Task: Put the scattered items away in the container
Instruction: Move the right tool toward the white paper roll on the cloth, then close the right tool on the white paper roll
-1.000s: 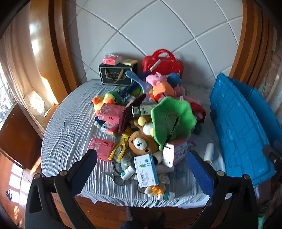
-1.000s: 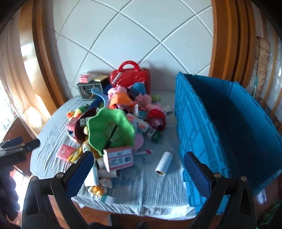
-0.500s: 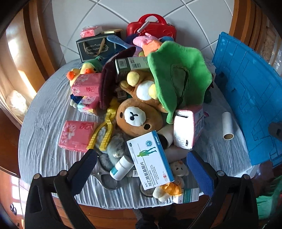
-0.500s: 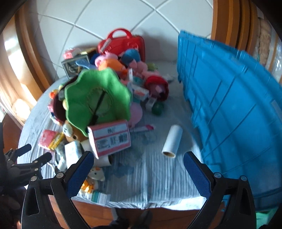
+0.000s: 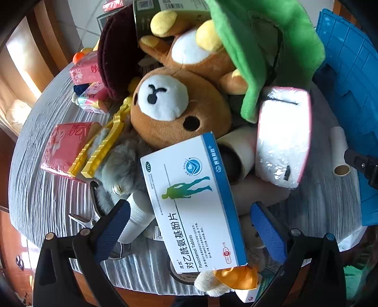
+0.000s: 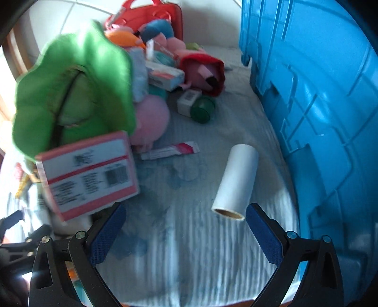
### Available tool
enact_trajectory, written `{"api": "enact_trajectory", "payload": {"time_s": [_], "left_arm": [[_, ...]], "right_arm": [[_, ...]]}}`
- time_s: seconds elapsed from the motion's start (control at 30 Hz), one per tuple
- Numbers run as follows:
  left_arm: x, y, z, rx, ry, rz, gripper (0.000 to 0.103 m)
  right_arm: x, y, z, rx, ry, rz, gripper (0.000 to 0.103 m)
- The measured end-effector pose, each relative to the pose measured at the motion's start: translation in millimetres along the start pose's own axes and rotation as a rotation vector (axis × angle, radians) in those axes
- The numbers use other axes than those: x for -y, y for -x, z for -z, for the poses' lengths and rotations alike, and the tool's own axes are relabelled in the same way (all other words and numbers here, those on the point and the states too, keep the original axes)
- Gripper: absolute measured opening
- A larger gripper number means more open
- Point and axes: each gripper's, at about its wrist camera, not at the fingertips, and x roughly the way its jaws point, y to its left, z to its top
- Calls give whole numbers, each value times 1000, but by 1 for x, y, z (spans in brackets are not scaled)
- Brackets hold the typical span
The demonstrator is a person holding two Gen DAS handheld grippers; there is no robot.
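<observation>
Left wrist: left claw (image 5: 191,226) spread wide astride white-and-blue medicine box (image 5: 193,200) atop toy pile, brown bear plush (image 5: 174,106) behind, right wrist: right claw (image 6: 185,228) spread, empty, white roll (image 6: 236,180) lying on tabletop (image 6: 189,248) just ahead, blue container (image 6: 319,106) alongside.

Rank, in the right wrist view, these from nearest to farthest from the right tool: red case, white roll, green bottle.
From the right tool:
1. White roll, lying on the cloth just ahead of the right-side finger.
2. Green bottle, mid-table, on its side by a small box.
3. Red case, at the far back against the wall.
</observation>
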Motion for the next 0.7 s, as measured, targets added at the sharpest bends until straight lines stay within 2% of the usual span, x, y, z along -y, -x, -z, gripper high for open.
{"api": "enact_trajectory", "payload": {"time_s": [0.17, 0.37, 0.57, 0.7], "left_arm": [[-2, -8, 4, -7, 28, -15, 103], [6, -11, 3, 5, 20, -24, 103], [12, -8, 8, 15, 35, -18, 103], [7, -6, 11, 44, 60, 1, 102]], "right_arm": [[12, -24, -3, -20, -12, 64, 103], [23, -47, -6, -39, -36, 55, 103], [35, -68, -9, -62, -82, 88, 101], [41, -77, -9, -76, -86, 94, 89]]}}
